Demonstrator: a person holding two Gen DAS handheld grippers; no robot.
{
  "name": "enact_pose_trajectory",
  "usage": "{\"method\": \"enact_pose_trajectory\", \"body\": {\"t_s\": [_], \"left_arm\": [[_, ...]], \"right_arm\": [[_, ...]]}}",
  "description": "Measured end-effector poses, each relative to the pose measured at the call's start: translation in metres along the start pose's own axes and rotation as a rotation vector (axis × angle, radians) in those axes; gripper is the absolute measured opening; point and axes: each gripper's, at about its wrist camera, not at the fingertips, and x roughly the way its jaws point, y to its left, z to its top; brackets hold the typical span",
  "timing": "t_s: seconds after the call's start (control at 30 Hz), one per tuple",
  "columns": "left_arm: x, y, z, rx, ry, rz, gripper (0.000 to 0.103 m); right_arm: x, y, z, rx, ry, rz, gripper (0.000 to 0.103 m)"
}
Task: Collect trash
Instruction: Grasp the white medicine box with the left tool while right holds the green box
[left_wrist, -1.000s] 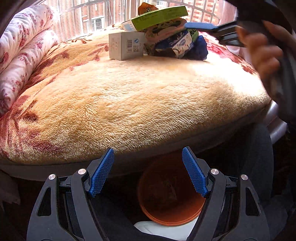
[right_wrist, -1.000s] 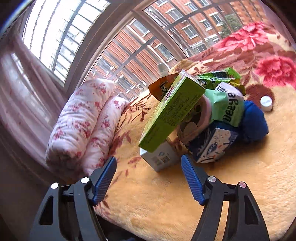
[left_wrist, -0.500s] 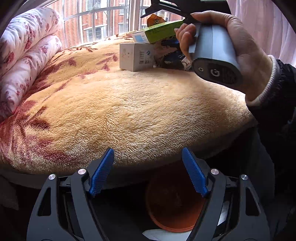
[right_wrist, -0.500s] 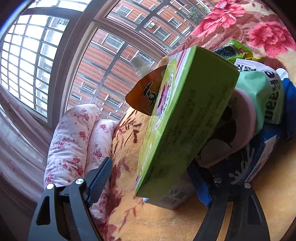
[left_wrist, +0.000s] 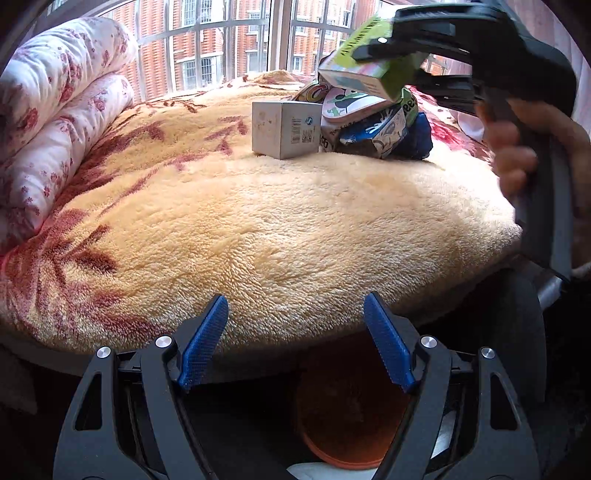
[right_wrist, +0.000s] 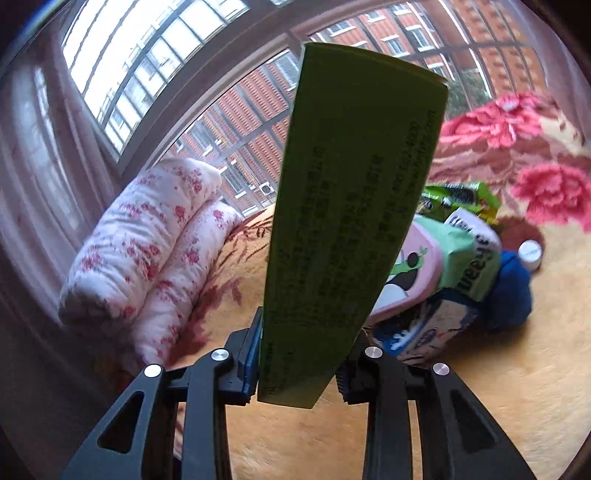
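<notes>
Beige floral blanket (left_wrist: 295, 214) covers the bed. At 1 o'clock, the right gripper (right_wrist: 299, 369) clamps a green carton (right_wrist: 351, 206), its print blurred, above a wrapper (right_wrist: 476, 266) lettered "eeye". Left gripper (left_wrist: 295, 343) gapes empty over an orange bin (left_wrist: 347, 417).

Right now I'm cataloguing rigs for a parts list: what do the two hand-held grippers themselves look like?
The left hand-held gripper has a black plastic frame with triangular cutouts, silver round screws and two blue ribbed pads. The right hand-held gripper has the same black frame, silver screws and blue pads; from the left wrist view it shows a grey handle in a bare hand. No cables visible.
</notes>
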Motion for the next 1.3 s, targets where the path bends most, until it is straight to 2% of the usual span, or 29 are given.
{"method": "enact_pose_trajectory", "body": {"t_s": [0.13, 0.3, 0.47, 0.63, 0.93, 1.27, 1.3], "left_arm": [[0.004, 0.0, 0.016, -0.012, -0.008, 0.03, 0.074], [0.015, 0.004, 0.051, -0.07, -0.032, 0.02, 0.074], [0.048, 0.008, 0.095, -0.138, -0.025, 0.04, 0.074], [0.084, 0.005, 0.126, -0.197, -0.001, 0.046, 0.074], [0.122, -0.009, 0.149, -0.199, 0.026, 0.154, 0.074], [0.154, 0.017, 0.163, -0.279, 0.074, 0.203, 0.074], [0.155, 0.02, 0.164, -0.289, 0.07, 0.203, 0.072]], "right_arm": [[-0.04, -0.005, -0.019, -0.181, 0.036, -0.103, 0.032], [-0.08, -0.026, -0.042, -0.257, 0.062, -0.18, 0.032], [-0.105, -0.036, -0.065, -0.316, 0.041, -0.205, 0.032], [-0.116, -0.053, -0.076, -0.292, 0.041, -0.178, 0.032], [-0.123, -0.078, -0.084, -0.263, 0.039, -0.167, 0.033], [-0.108, -0.087, -0.081, -0.24, 0.061, -0.141, 0.033], [-0.107, -0.087, -0.081, -0.238, 0.062, -0.142, 0.033]]}}
